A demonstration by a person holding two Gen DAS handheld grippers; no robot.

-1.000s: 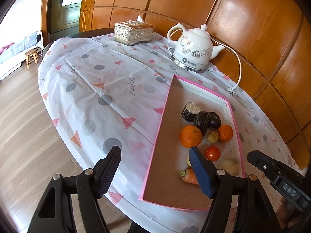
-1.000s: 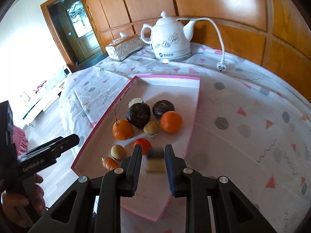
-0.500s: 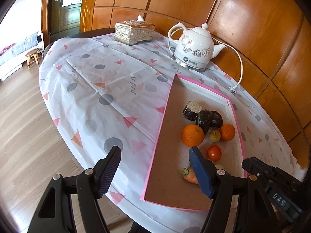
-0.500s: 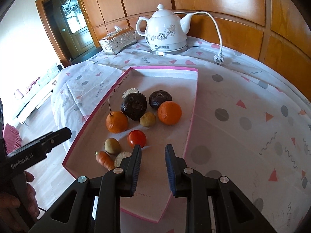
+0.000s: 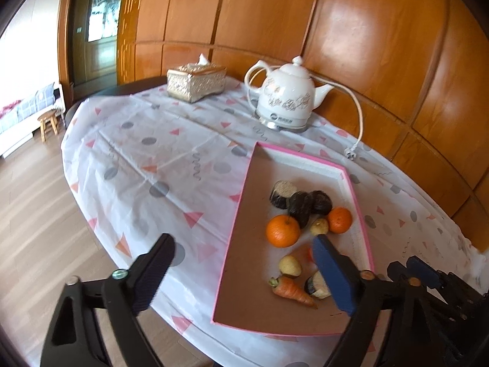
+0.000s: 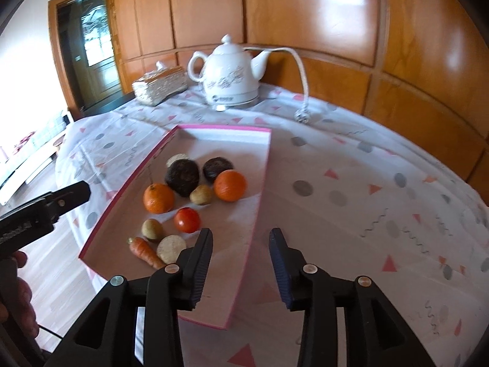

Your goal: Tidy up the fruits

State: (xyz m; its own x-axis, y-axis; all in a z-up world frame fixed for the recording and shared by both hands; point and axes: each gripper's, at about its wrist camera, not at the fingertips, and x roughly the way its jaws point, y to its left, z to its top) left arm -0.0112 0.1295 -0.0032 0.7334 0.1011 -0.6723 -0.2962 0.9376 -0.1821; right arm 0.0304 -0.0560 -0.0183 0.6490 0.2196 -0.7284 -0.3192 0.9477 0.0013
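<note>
All the produce sits in the shallow pink-rimmed cardboard tray [image 6: 259, 183] on the table, bunched toward one long side, probably because you feed it in from the near end. Far cluster: two dark wrinkled round fruits [image 6: 182, 176], a cut dark piece with pale face [image 5: 282, 194] behind them, two oranges, one with a stem [image 6: 159, 198] and one plain [image 6: 229, 185], and a small tan round fruit [image 6: 201, 194] touching between them. Nearer you: a red tomato [image 6: 187, 220], a second tan round fruit [image 6: 152, 229], a small orange carrot [image 6: 145, 251] lying flat, and a pale-faced cut half fruit [image 6: 171, 248] just beside the carrot.

Your right gripper [image 6: 240, 244] hovers over the tray's near edge, jaws parted with nothing between them; they have just been opening, so read this as a release just done near the cut half. Your left gripper [image 5: 241, 263] is spread wide and empty, jaws having just widened too, straddling the tray's long rim, one finger over the cloth and one over the produce. Likely it's lining up for the next pick or nudge.

Outside the tray, the white patterned plastic tablecloth [image 5: 146, 159] carries no loose fruit in either view, so the sorting looks nearly finished. A white ceramic electric kettle [image 5: 287, 96] and an ornate gold tissue box [image 5: 195, 82] stand well apart at the far edge, out of your way.
</note>
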